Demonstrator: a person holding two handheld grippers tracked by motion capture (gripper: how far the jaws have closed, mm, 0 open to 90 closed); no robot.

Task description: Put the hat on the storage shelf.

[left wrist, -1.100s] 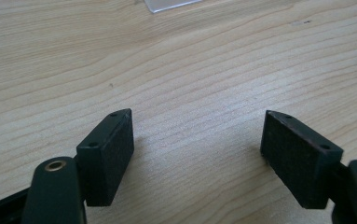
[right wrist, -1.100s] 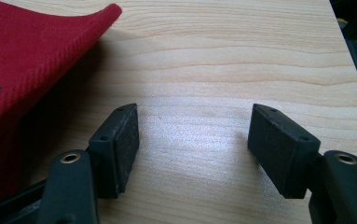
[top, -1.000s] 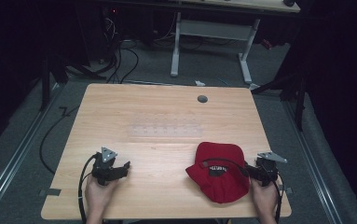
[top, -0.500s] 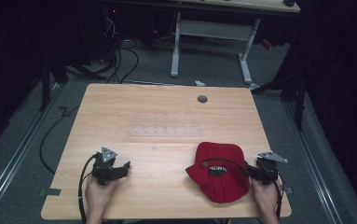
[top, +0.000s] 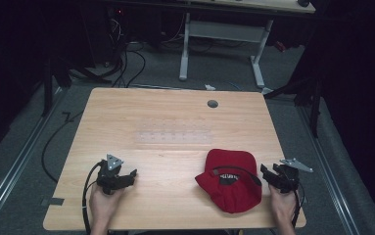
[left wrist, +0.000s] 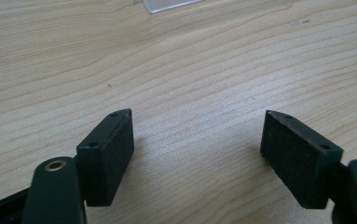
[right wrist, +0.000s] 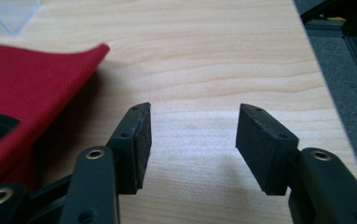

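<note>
Now my right gripper jaws wide apart, nothing between, bare wood under them. Red cap just beside jaws, on left in right gripper view, not touching pads. High view: right gripper just right of cap, cap lying inside-up near front edge of table. My left gripper well left of cap, jaws wide, empty, over bare wood.
</note>
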